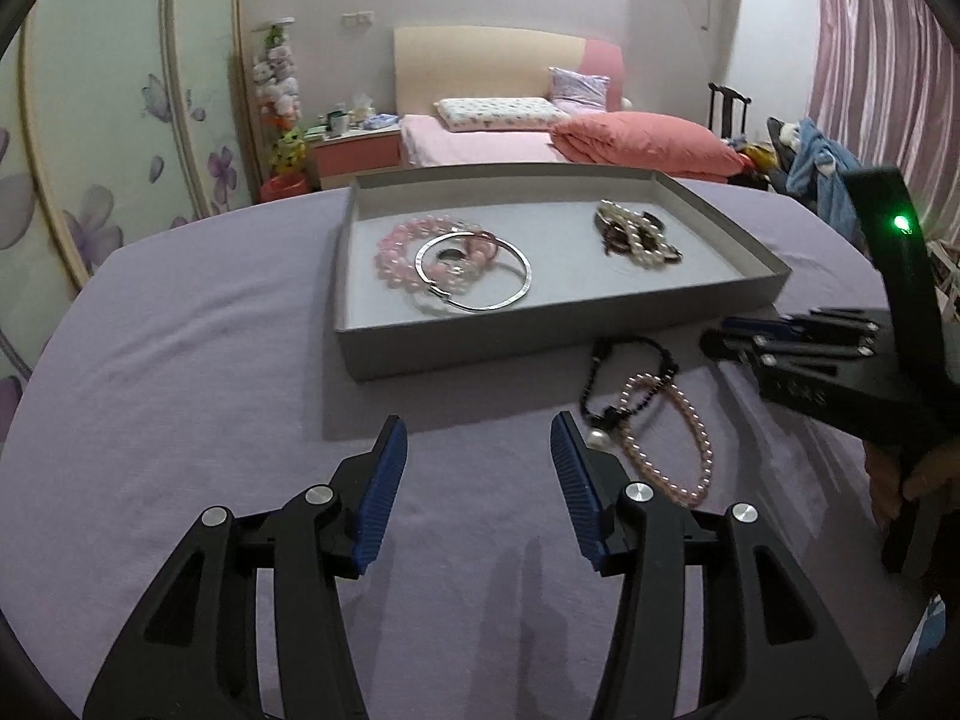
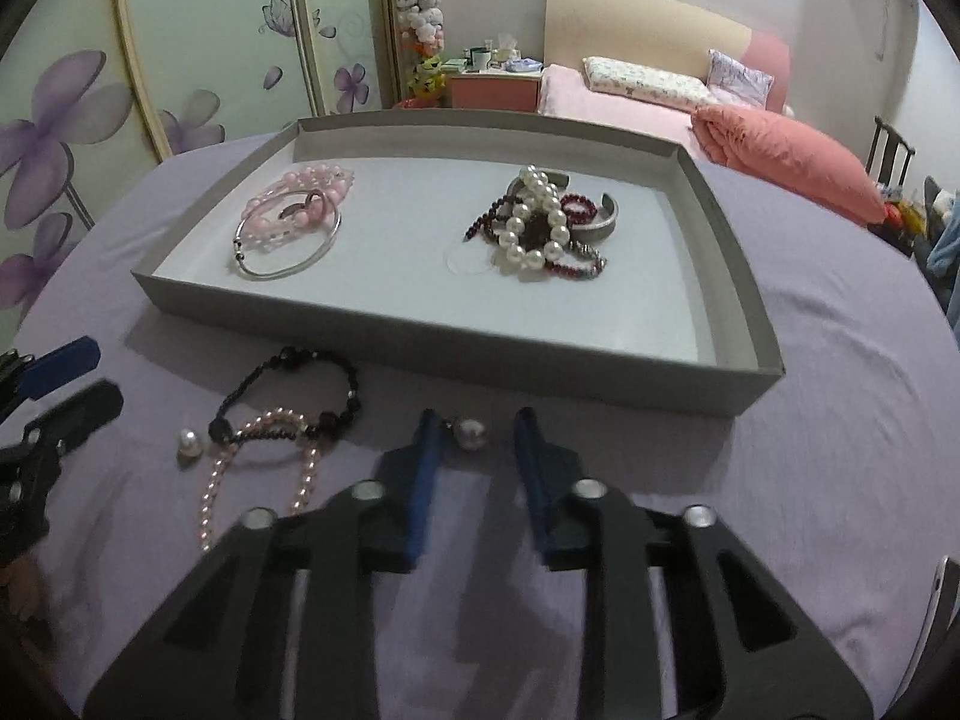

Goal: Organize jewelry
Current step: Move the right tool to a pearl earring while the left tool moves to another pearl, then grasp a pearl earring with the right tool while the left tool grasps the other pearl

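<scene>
A grey tray (image 1: 498, 342) (image 2: 420, 354) on the purple cloth holds a pink bead and silver bangle pile (image 1: 450, 258) (image 2: 288, 222) at left and a pearl and dark bead pile (image 1: 636, 231) (image 2: 540, 228) at right. In front of the tray lie a black bead bracelet (image 2: 288, 390) (image 1: 630, 378), a pink pearl strand (image 2: 258, 468) (image 1: 672, 438) and two loose pearl pieces (image 2: 188, 439) (image 2: 471, 433). My left gripper (image 1: 477, 438) is open and empty, left of this jewelry. My right gripper (image 2: 477, 420) is open, its fingertips on either side of one pearl piece.
The table's purple cloth (image 1: 180, 420) spreads wide to the left and front. Behind stand a bed (image 1: 540, 138), a nightstand (image 1: 354, 150), a floral wardrobe (image 1: 90, 150) and a chair with clothes (image 1: 810, 156).
</scene>
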Motion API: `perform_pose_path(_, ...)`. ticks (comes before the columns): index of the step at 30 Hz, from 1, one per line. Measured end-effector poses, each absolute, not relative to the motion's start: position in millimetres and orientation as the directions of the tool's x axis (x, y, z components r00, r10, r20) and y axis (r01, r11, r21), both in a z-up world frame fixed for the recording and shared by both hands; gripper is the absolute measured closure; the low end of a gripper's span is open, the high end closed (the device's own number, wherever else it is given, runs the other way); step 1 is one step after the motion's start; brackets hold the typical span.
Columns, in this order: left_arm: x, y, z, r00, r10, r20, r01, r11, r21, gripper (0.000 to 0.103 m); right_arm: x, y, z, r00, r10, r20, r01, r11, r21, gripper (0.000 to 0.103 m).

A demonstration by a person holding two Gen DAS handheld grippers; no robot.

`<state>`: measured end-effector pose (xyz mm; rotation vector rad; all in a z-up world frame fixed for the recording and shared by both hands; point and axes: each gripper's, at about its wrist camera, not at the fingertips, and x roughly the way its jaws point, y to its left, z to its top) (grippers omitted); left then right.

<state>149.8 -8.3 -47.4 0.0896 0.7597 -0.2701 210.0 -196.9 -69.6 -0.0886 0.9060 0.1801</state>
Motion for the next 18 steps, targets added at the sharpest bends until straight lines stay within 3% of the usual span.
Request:
perform_pose_path(15,154,-48,-66,0.602,-0.238,-0.762,0.370,0.929,0.002,0.052,202,-219,-69,0.605,0.122,-0.787,-0.150,0.988,0.038,0.088)
perform_pose_path(18,159,-55,-68,0.597,-0.226,-0.770,0.366,0.931,0.011,0.058,202,-219,-69,0.605,0.124,-0.787,-0.149,0.988,0.040,0.088)
